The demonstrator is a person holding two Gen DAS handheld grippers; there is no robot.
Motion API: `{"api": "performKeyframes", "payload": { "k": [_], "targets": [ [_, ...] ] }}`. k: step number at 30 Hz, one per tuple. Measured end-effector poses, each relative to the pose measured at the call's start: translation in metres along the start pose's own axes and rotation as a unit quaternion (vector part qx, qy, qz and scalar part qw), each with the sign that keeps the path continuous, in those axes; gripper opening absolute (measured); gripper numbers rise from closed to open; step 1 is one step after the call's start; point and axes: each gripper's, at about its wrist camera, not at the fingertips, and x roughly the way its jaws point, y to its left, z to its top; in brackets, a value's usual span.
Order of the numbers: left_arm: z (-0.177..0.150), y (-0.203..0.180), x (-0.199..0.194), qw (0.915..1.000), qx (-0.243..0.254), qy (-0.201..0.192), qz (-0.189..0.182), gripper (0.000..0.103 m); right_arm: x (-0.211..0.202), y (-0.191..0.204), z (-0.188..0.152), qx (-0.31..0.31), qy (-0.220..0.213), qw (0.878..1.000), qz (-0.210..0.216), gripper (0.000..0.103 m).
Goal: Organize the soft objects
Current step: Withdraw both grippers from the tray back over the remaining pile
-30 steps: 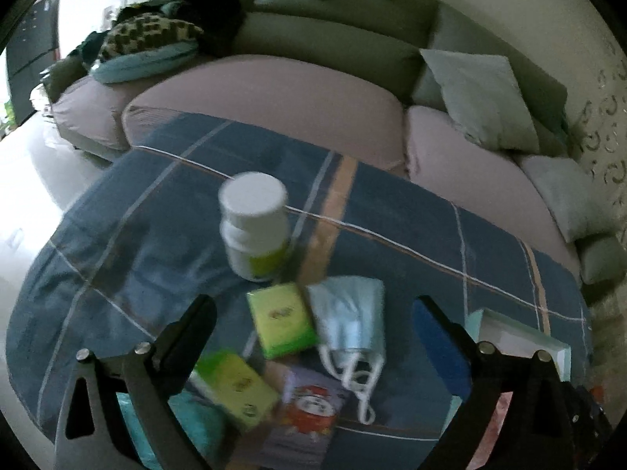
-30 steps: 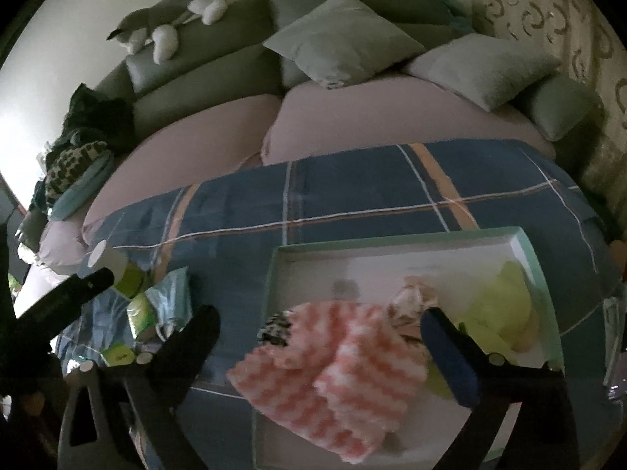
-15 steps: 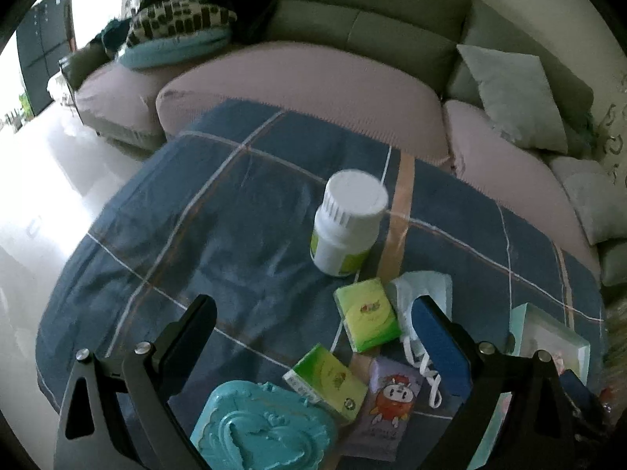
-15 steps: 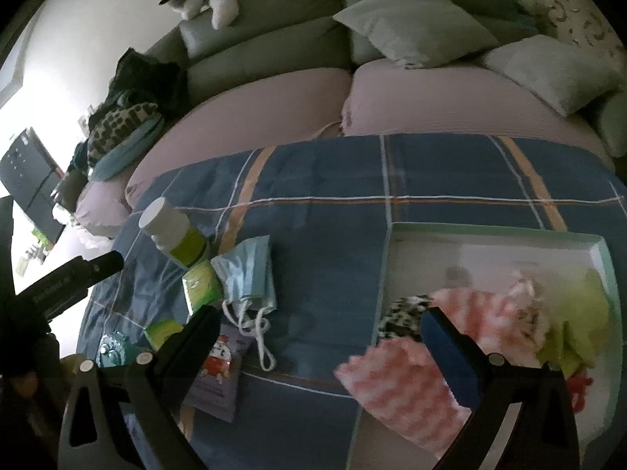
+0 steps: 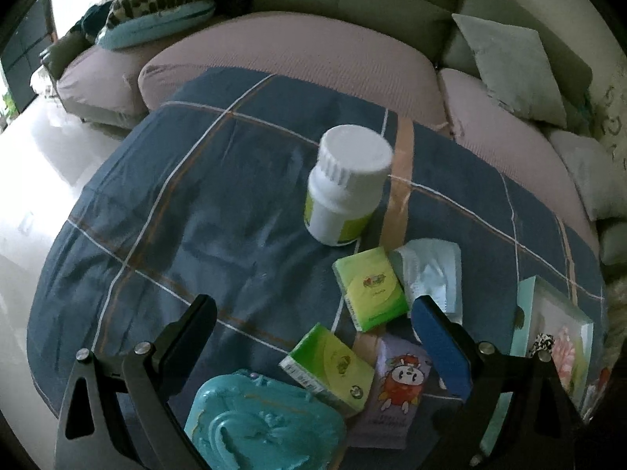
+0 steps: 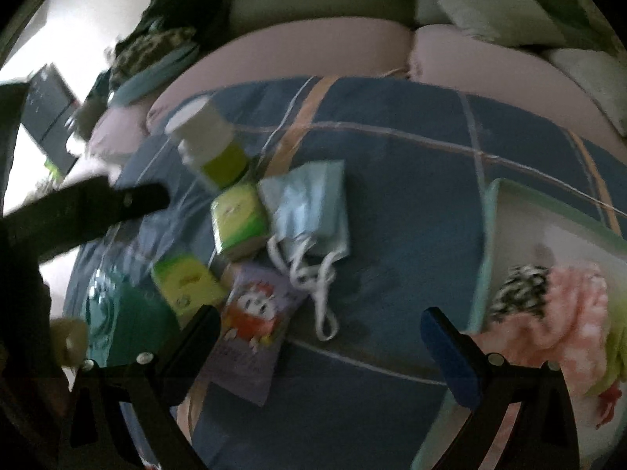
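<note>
A light blue face mask (image 6: 309,211) with white ear loops lies on the blue plaid cloth (image 6: 411,203); it also shows in the left wrist view (image 5: 431,270). A pale green tray (image 6: 486,258) at the right holds a pink and white striped cloth (image 6: 560,313), a black and white item (image 6: 521,290) and a yellow-green item (image 6: 615,348). My right gripper (image 6: 319,337) is open and empty, just in front of the mask's loops. My left gripper (image 5: 313,333) is open and empty above the tissue packs. The left gripper also shows in the right wrist view (image 6: 86,211).
A white bottle (image 5: 345,184) stands behind two green tissue packs (image 5: 368,288) (image 5: 329,364). A purple cartoon packet (image 5: 395,387) and a teal embossed box (image 5: 262,427) lie at the front. A sofa (image 5: 298,55) with cushions (image 5: 509,62) curves behind.
My right gripper has swung left from over the tray to the mask and the packs. My left gripper has drawn back and to the left.
</note>
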Motion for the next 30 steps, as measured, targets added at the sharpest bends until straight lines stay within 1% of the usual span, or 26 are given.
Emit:
{"api": "performKeyframes", "payload": {
  "k": [4, 10, 13, 16, 18, 19, 24, 27, 30],
  "targets": [
    [0.0, 0.009, 0.001, 1.0, -0.005, 0.004, 0.004, 0.1, 0.008, 0.011, -0.01, -0.021, 0.022, 0.999, 0.009, 0.103],
    [0.0, 0.021, 0.001, 0.9998, -0.016, 0.007, 0.004, 0.1, 0.023, 0.024, -0.018, -0.033, 0.049, 0.998, 0.025, 0.103],
    [0.001, 0.025, 0.001, 0.9998, -0.019, 0.009, 0.0, 0.1, 0.03, 0.028, -0.02, -0.036, 0.058, 0.997, 0.03, 0.103],
    [0.001, 0.026, 0.005, 0.9997, -0.02, 0.016, 0.002, 0.1, 0.039, 0.029, -0.021, -0.036, 0.067, 0.997, 0.025, 0.103],
    [0.001, 0.026, 0.005, 0.9997, -0.018, 0.016, 0.001, 0.1, 0.047, 0.03, -0.022, -0.034, 0.076, 0.996, 0.031, 0.103],
    [0.001, 0.026, 0.005, 0.9997, -0.019, 0.015, -0.001, 0.1, 0.051, 0.033, -0.021, -0.034, 0.078, 0.996, 0.031, 0.103],
    [0.001, 0.027, 0.005, 0.9997, -0.019, 0.014, -0.001, 0.1, 0.062, 0.045, -0.022, -0.059, 0.076, 0.995, -0.008, 0.102],
    [0.0, 0.025, 0.006, 0.9997, -0.015, 0.017, -0.001, 0.1, 0.061, 0.046, -0.023, -0.062, 0.073, 0.995, -0.02, 0.098],
    [-0.001, 0.022, 0.006, 0.9998, -0.01, 0.017, -0.002, 0.1, 0.058, 0.042, -0.021, -0.052, 0.063, 0.996, -0.02, 0.088]
  ]
}}
